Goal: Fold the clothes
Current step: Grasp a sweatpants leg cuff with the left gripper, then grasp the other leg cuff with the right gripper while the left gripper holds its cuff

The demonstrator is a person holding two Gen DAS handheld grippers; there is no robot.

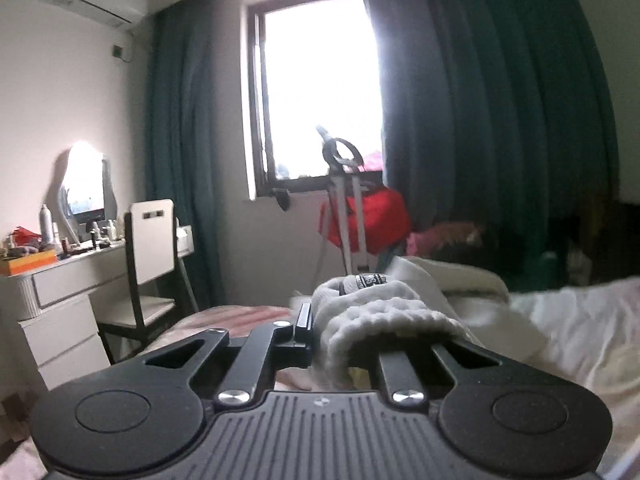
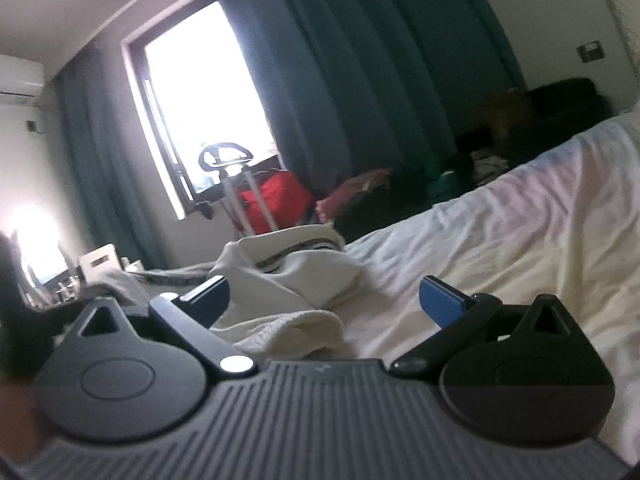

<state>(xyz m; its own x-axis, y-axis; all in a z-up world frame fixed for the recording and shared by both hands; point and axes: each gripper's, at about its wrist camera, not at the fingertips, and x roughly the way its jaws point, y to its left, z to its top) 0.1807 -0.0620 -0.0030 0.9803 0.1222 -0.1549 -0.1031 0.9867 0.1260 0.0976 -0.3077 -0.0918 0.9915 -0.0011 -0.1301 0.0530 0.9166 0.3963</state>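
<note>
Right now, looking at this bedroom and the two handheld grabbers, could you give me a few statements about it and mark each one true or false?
1. The left gripper is closed on the white knitted garment. True.
2. The right gripper is clamped shut. False: its jaws stand wide apart, with cloth lying between them but not pinched.
3. The curtains are dark teal. True.
4. The window is fully covered by them. False: bright daylight comes through the uncovered pane.
5. A red bag sits below the window. True.
6. The bed sheet is black. False: it is white.
</note>
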